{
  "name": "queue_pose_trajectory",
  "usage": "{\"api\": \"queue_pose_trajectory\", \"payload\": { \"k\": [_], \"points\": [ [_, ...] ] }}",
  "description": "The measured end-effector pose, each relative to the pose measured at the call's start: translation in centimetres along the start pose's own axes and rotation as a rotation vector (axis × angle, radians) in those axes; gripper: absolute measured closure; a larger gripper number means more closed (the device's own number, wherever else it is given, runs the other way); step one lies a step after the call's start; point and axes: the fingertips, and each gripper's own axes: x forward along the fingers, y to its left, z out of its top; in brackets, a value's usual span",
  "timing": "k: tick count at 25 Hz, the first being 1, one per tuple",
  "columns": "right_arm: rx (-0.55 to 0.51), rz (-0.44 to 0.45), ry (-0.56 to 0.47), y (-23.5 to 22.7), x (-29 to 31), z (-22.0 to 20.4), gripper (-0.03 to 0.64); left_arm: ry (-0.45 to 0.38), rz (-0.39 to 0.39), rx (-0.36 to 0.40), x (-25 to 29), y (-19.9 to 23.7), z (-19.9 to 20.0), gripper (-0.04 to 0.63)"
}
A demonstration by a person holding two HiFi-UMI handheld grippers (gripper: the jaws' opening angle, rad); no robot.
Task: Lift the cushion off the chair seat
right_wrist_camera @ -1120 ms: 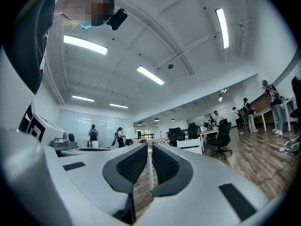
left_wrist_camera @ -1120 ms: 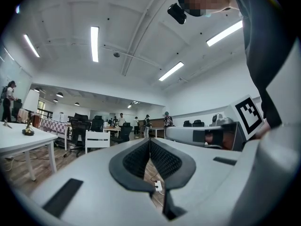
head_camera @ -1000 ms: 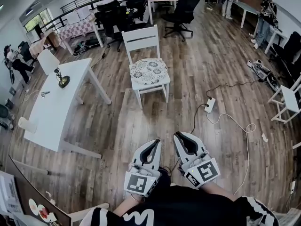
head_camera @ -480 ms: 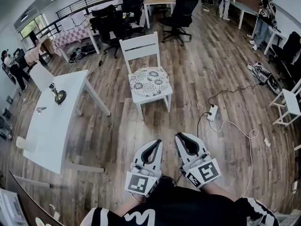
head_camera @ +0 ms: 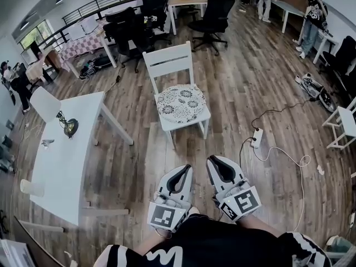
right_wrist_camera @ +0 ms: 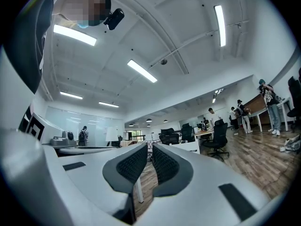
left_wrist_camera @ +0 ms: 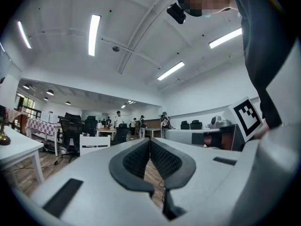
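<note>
A white wooden chair point(head_camera: 168, 62) stands on the wood floor ahead of me. A round patterned cushion point(head_camera: 181, 103) lies flat on its seat. My left gripper point(head_camera: 181, 172) and right gripper point(head_camera: 214, 163) are held side by side low in the head view, well short of the chair and pointing toward it. Both are shut with nothing between the pads. In the left gripper view the chair back point(left_wrist_camera: 94, 143) shows small to the left of the closed left gripper point(left_wrist_camera: 149, 142). The right gripper point(right_wrist_camera: 150, 147) looks across the room above the floor.
A white table point(head_camera: 61, 160) with a small ornament point(head_camera: 69, 127) stands to the left of the chair. A power strip point(head_camera: 257, 138) with a trailing cable lies on the floor to the right. Black office chairs point(head_camera: 214, 15), desks and people fill the back of the room.
The chair with its cushion has drawn nearer and lower in the head view, and the table has slid left. Both grippers keep their place and stay shut.
</note>
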Motion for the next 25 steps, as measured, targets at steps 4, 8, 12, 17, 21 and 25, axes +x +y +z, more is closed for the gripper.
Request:
{"api": "queue_pose_trajectory", "payload": {
  "k": [4,8,12,17,21,25],
  "points": [
    [-0.002,0.001,-0.001,0.2,2.5,-0.2,0.572,0.008,0.01,-0.002,0.7,2.8,0.2,0.589],
    [-0.012,-0.012,-0.002,0.4,4.2,-0.8,0.572,-0.005,-0.014,-0.003,1.1,4.3,-0.4,0.591],
    [-0.016,-0.028,0.01,0.4,5.0,-1.8,0.572,-0.001,-0.018,-0.018,1.3,5.5,-0.9,0.589],
    [-0.022,-0.038,0.022,0.3,5.4,-2.0,0.572,-0.02,-0.027,-0.04,1.4,6.2,-1.2,0.589],
    [-0.021,-0.036,0.027,0.2,6.0,-1.9,0.572,-0.022,-0.026,-0.046,1.8,6.9,-1.1,0.591],
    [-0.011,-0.029,0.029,-0.4,7.4,-2.3,0.572,-0.013,-0.017,-0.045,2.6,7.8,-1.5,0.591]
  ]
}}
